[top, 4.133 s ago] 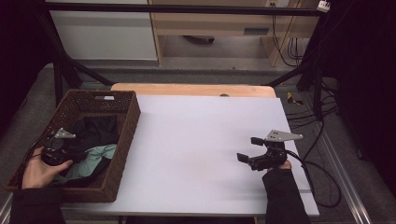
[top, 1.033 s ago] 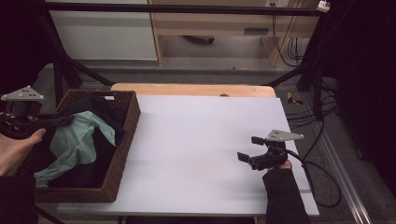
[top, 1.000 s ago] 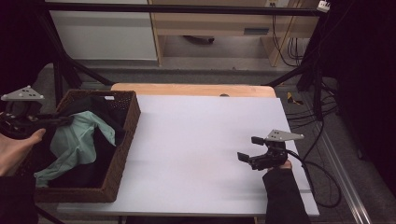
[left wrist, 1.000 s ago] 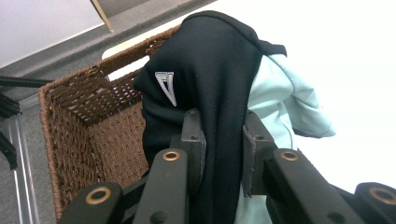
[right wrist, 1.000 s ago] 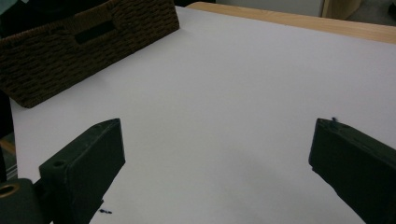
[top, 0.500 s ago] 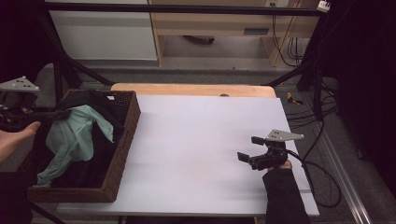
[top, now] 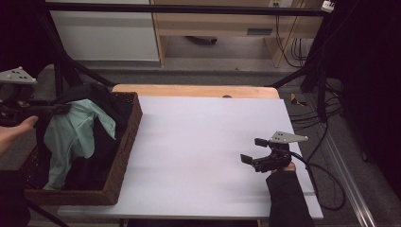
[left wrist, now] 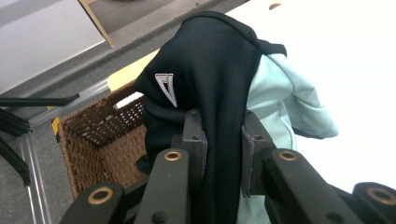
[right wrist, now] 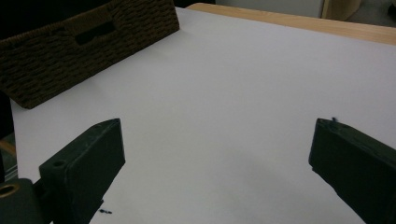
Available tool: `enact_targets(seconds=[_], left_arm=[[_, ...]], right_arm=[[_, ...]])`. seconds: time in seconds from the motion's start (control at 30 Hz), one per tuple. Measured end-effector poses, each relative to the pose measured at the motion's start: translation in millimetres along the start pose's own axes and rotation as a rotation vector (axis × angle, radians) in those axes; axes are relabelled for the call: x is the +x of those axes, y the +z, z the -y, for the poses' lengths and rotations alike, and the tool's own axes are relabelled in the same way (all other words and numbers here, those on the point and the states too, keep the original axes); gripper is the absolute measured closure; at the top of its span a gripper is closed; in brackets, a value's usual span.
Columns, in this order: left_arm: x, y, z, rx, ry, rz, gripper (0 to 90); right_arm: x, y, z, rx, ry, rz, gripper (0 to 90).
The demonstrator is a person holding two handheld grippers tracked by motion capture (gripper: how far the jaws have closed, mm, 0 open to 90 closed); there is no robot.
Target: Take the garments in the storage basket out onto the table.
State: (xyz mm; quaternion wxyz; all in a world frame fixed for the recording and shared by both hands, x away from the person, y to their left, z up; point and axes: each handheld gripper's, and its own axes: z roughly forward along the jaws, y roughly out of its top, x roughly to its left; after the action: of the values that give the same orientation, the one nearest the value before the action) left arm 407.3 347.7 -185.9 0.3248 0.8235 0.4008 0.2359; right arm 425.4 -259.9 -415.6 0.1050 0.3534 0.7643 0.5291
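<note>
Left gripper view, item one: left gripper, jaws clamped on a black garment with a small silver triangular logo; a mint-green garment hangs against it, just beside the right jaw. Whether the green cloth is also pinched cannot be told.

Item two, high view: left gripper held above the far-left edge of a wicker basket. Both garments hang from it, lifted partly out; the green one's lower end trails down inside the basket, near its front-left corner.

Item three: right gripper, jaws spread wide, nothing between them, resting low over the counter at its right side, well apart from the basket.

Progress, judged: clothing has been picked and raised, yet hangs over the basket. Left to do: clear the rim, carry the cloth across, set it down, likely separate the two pieces.

Room and edges: basket wall stands between the hanging cloth and the counter; trailing hem may catch on it. White counter surface between basket and right gripper lies bare. A wooden strip borders the far edge; cables hang off the right side.
</note>
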Motion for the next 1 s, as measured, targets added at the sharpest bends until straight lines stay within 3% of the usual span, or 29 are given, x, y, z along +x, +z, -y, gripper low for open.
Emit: enact_targets(seconds=[0.17,0.63,1.0], left_arm=[[-0.8,-4.0,-7.5,-0.019,-0.003,0.000,75.5],[-16.5,-11.0,-31.8,-0.072,0.045,0.017,75.8],[-30.0,-12.5,-50.6,-0.074,0.078,0.034,75.8]], right_arm=[[-0.2,0.4,0.2,0.002,-0.002,0.002,3.8],[-0.1,0.0,0.0,0.000,-0.001,0.001,3.9],[-0.1,0.1,0.0,0.000,-0.001,0.000,3.9]])
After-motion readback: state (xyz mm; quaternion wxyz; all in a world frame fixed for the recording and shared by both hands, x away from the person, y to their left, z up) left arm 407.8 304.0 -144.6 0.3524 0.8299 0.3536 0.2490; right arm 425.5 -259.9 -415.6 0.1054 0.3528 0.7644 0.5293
